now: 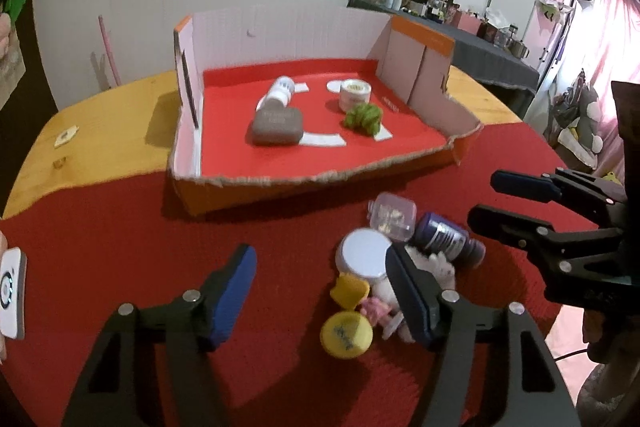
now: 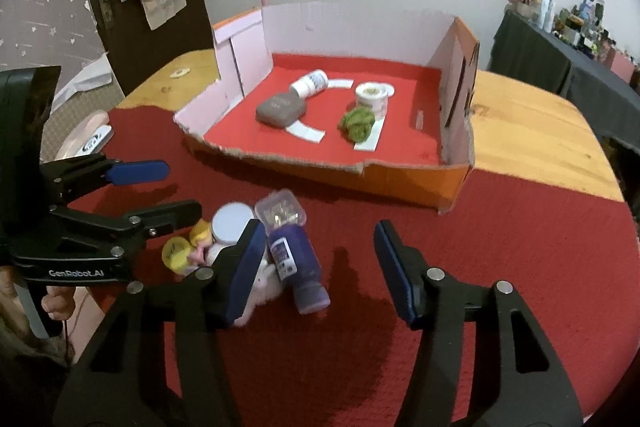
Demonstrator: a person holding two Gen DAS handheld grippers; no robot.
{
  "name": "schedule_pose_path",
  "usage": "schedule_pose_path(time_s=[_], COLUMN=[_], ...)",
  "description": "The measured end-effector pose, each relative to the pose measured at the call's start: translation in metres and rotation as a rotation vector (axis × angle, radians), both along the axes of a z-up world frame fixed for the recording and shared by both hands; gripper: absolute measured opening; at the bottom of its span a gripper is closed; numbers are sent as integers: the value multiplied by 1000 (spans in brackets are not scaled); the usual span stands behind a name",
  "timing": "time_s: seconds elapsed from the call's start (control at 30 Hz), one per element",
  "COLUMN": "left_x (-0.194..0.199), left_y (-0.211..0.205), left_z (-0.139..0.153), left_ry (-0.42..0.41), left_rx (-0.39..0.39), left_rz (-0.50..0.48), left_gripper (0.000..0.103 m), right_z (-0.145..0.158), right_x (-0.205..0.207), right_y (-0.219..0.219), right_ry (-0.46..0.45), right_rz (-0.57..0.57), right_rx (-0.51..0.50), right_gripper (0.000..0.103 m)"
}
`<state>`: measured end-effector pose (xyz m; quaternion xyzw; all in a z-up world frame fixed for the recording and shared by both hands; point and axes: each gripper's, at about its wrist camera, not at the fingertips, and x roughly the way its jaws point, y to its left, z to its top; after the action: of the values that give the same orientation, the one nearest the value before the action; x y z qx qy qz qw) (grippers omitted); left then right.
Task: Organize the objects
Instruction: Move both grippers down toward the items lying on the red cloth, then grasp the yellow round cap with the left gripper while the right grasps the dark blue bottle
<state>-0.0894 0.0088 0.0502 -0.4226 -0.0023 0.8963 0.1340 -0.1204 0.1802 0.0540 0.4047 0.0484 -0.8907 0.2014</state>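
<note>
**Left wrist view: both grippers flank the unsorted heap**

Left gripper [image 1: 320, 291] and right gripper [image 2: 320, 267] stand apart, clamping nothing, beside the purple bottle [image 2: 294, 267] and yellow cap [image 1: 346, 335], probably choosing items for the cardboard tray [image 1: 256, 185] beyond.
</note>
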Motion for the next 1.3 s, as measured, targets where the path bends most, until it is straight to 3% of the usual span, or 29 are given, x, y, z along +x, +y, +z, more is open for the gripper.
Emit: schedule_pose_path(time_s=[0.37, 0.9, 1.23, 1.3], left_x=[12, 34, 34, 32], left_y=[0, -14, -8, -3], left_z=[-21, -22, -27, -29], left_ry=[-49, -33, -26, -21], left_rx=[21, 32, -18, -27], left_rz=[-3, 26, 20, 17], left_gripper=[66, 66, 66, 65], right_z=[-22, -39, -42, -43], right_x=[0, -9, -8, -7], right_y=[0, 0, -8, -9], right_ry=[-44, -76, -46, -31], right_rz=[8, 0, -2, -6], right_rx=[17, 12, 55, 73], right_gripper=[54, 54, 54, 48])
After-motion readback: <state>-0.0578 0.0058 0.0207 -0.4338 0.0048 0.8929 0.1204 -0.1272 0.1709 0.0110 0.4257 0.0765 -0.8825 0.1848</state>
